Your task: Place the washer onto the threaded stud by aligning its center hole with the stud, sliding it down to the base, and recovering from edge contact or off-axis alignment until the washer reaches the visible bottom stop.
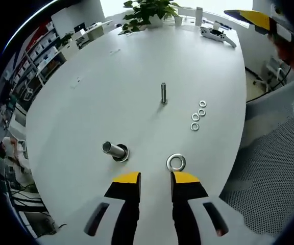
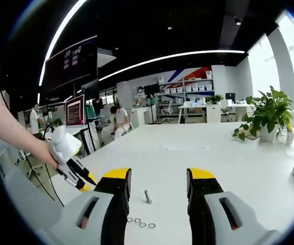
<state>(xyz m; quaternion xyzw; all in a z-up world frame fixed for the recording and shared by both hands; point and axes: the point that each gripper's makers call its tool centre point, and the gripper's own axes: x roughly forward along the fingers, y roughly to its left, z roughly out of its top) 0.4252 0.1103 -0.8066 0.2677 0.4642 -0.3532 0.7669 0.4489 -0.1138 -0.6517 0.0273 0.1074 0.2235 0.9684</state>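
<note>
Hovering low over the white table, the left gripper has its yellow-tipped jaws spread with a clear gap between them and nothing held. A large washer lies flat on the table just ahead of the right-hand jaw tip, apart from it. To the left of that, a short metal cylinder on a dark round base stands on the table; whether it is threaded, or plays any part here, is hard to make out. Farther off, the threaded stud stands upright and bare, with four small washers in a loose row to its right.

The right gripper is held higher, jaws wide apart and empty, with the stud framed between them and the small washers near it, partly cut off at the lower edge. The left gripper and the hand holding it come in from the left.

By my reading the task is barely begun: no washer is gripped, none sits on the stud, so picking, aligning, and sliding down all remain. The stud's base stop is too small to discern, and which washer is intended cannot be told.
</note>
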